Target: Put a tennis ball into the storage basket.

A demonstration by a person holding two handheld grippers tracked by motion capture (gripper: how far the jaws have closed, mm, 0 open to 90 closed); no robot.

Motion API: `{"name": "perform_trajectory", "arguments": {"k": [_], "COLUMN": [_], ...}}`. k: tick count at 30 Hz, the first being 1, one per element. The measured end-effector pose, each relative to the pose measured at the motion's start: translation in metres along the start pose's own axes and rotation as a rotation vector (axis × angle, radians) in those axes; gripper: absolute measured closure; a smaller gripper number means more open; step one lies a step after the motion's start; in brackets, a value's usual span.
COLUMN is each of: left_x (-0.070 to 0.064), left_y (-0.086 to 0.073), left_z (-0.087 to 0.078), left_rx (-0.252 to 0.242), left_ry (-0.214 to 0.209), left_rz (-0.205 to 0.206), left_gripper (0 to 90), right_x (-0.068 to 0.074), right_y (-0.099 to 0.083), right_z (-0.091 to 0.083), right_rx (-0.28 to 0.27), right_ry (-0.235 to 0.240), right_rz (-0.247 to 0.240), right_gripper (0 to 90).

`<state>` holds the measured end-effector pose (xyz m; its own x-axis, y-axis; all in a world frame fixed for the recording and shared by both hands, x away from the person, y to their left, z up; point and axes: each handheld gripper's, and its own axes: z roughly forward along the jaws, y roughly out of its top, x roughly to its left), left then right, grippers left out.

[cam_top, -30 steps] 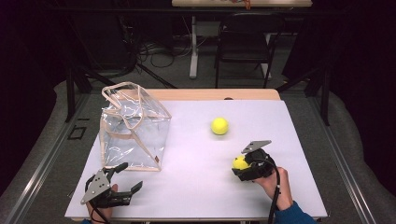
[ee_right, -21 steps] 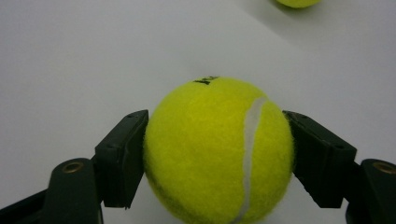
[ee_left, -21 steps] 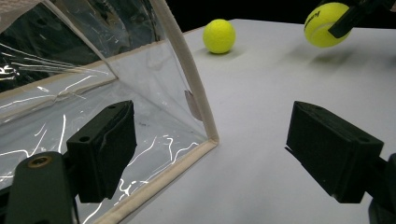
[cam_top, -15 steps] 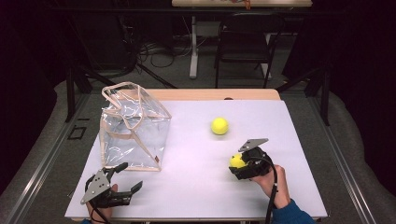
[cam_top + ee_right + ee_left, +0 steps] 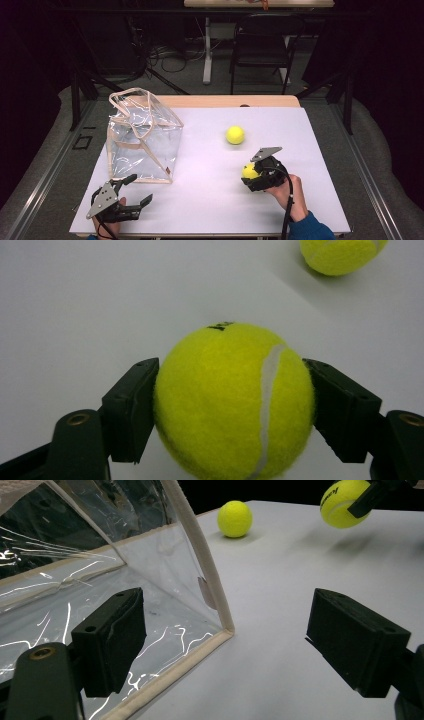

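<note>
A clear plastic bag point(image 5: 142, 135) with beige trim stands upright at the table's left. Just in front of it, near the front edge, my left gripper point(image 5: 137, 190) stands open with nothing between its jaws. In the left gripper view the bag's bottom corner point(image 5: 220, 625) lies between and just beyond the jaws of my left gripper point(image 5: 235, 645). My right gripper point(image 5: 252, 175) is shut on a yellow tennis ball point(image 5: 249, 171) at the right of the table, and the ball point(image 5: 232, 400) sits squeezed between both jaws. A second tennis ball point(image 5: 235, 135) rests loose on the table beyond it.
The white table top point(image 5: 210, 210) has a wooden strip point(image 5: 225, 101) along its far edge. A dark chair point(image 5: 260, 45) and floor cables stand behind the table. The loose ball point(image 5: 234, 518) and the held ball point(image 5: 342, 502) also appear in the left gripper view.
My right gripper has shifted slightly left with the tennis ball held in it. The left gripper, the bag and the loose ball have stayed put.
</note>
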<state>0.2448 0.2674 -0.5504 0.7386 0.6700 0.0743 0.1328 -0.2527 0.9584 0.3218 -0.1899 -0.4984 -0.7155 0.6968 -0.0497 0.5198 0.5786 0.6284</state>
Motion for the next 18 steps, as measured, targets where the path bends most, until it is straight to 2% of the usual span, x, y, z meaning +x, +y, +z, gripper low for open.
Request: {"name": "perform_trajectory", "arguments": {"k": [18], "left_x": [-0.0001], "left_y": [0.0002], "left_z": [0.0000], "left_rx": [0.001], "left_ry": [-0.005], "left_rz": [0.003], "left_gripper": [15.9], "right_x": [0.0061], "right_y": [0.0100], "right_z": [-0.0007], "right_rx": [-0.018], "right_ry": [0.003], "right_rz": [-0.022], "right_gripper": [25.9]}}
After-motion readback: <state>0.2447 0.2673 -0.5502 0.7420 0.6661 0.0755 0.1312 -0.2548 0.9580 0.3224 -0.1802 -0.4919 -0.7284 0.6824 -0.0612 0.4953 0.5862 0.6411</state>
